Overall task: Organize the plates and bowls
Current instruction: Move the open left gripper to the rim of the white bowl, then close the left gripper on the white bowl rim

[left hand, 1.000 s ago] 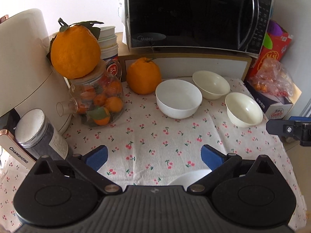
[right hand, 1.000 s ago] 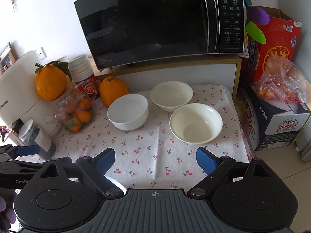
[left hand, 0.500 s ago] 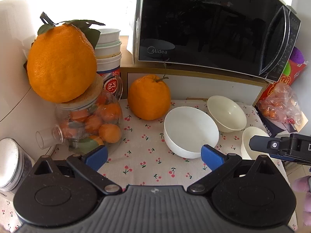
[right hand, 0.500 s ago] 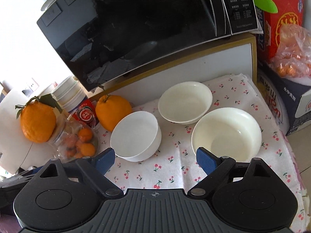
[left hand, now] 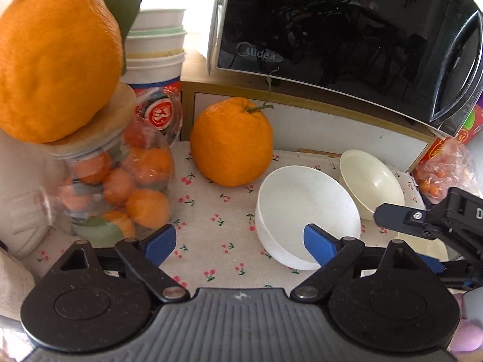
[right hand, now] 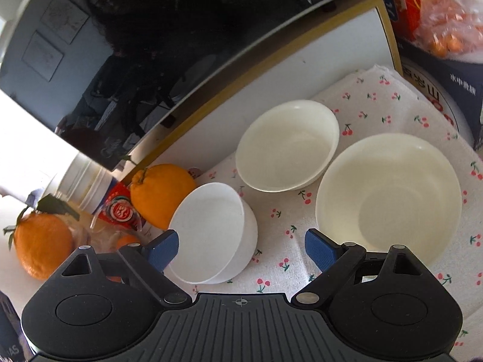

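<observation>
Over the cherry cloth [left hand: 217, 211] the left gripper [left hand: 240, 242] points down at a slant. Its blue fingers [left hand: 160, 242] stand wide apart, though they have just been closing a little. Between them is only cloth. The right-side blue finger sits in front of the white bowl [left hand: 305, 208], and I cannot tell if it touches the rim.

Just left of that gripper stands a glass jar [left hand: 120, 187] full of small oranges, with a big orange [left hand: 57, 57] on its lid. Behind the white bowl sits another big orange [left hand: 231, 141], very near it. Beside the white bowl, toward the back, is a cream bowl [left hand: 369, 181]. A black microwave [left hand: 347, 36] stands on a shelf above them all.

The right gripper [right hand: 241, 250] also tips down, and the view is rolled to one side. Its fingers [right hand: 320, 252] are wide apart and hold nothing. The white bowl [right hand: 211, 232] lies between them, nearer the left finger. The big cream bowl [right hand: 389, 199] sits just past the right finger. All three bowls stand with their mouths up, none inside another. A bag of little oranges [right hand: 446, 24] rests on a box to the right.
</observation>
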Action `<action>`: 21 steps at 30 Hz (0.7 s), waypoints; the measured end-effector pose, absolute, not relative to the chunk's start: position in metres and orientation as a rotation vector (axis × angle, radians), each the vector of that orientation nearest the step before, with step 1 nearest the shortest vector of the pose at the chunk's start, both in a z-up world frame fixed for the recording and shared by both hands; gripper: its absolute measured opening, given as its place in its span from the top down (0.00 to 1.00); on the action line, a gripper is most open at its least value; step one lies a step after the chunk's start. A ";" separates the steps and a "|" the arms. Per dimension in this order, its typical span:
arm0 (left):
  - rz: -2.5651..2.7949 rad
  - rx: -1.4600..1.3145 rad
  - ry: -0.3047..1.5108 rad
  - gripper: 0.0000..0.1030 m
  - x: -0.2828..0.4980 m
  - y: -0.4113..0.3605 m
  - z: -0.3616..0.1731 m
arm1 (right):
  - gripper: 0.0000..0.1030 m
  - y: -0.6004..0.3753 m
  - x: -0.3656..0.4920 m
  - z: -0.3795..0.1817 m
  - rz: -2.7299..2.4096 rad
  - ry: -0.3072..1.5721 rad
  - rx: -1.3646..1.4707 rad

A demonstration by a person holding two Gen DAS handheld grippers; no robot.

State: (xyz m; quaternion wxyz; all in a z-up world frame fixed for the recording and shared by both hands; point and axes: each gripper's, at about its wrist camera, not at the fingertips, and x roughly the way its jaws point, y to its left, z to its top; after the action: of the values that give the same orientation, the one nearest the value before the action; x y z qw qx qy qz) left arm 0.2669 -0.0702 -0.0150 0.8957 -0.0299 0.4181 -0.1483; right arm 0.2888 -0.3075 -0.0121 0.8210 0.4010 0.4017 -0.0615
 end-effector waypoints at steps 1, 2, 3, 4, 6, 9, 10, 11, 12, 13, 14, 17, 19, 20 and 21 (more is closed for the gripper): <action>-0.311 -0.074 0.871 0.17 0.268 -0.071 -0.016 | 0.10 -0.308 0.290 -0.015 -0.135 0.858 0.865; -0.315 -0.084 0.874 0.21 0.269 -0.072 -0.019 | 0.10 -0.309 0.292 -0.017 -0.138 0.858 0.875; -0.317 -0.089 0.874 0.23 0.271 -0.072 -0.020 | 0.10 -0.309 0.293 -0.019 -0.139 0.857 0.880; -0.319 -0.091 0.872 0.27 0.271 -0.073 -0.021 | 0.10 -0.308 0.295 -0.020 -0.142 0.856 0.882; -0.316 -0.109 0.873 0.35 0.275 -0.074 -0.024 | 0.11 -0.308 0.297 -0.024 -0.152 0.852 0.887; -0.328 -0.164 0.891 0.46 0.281 -0.072 -0.030 | 0.12 -0.306 0.300 -0.028 -0.168 0.848 0.898; -0.330 -0.176 0.893 0.49 0.282 -0.071 -0.032 | 0.12 -0.306 0.301 -0.028 -0.173 0.845 0.897; -0.329 -0.181 0.892 0.51 0.283 -0.071 -0.033 | 0.12 -0.305 0.302 -0.029 -0.173 0.843 0.895; -0.326 -0.184 0.891 0.53 0.283 -0.071 -0.034 | 0.13 -0.305 0.303 -0.030 -0.175 0.841 0.896; -0.324 -0.189 0.887 0.55 0.284 -0.071 -0.036 | 0.13 -0.305 0.304 -0.031 -0.177 0.841 0.901; -0.323 -0.194 0.884 0.58 0.284 -0.071 -0.037 | 0.14 -0.305 0.305 -0.033 -0.178 0.840 0.910; -0.315 -0.200 0.887 0.66 0.285 -0.071 -0.041 | 0.21 -0.303 0.308 -0.040 -0.189 0.846 0.936; -0.319 -0.207 0.885 0.69 0.286 -0.071 -0.042 | 0.26 -0.301 0.310 -0.044 -0.196 0.855 0.942; -0.321 -0.212 0.883 0.70 0.286 -0.071 -0.043 | 0.29 -0.300 0.311 -0.046 -0.198 0.860 0.944; -0.321 -0.217 0.882 0.71 0.286 -0.071 -0.044 | 0.31 -0.299 0.312 -0.048 -0.198 0.864 0.949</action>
State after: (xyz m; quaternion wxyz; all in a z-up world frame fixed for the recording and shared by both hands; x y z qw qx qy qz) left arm 0.2859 -0.0707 -0.0436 0.8862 -0.1044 0.4241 -0.1546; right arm 0.3115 -0.2993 -0.0481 0.7967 0.4417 0.4021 -0.0920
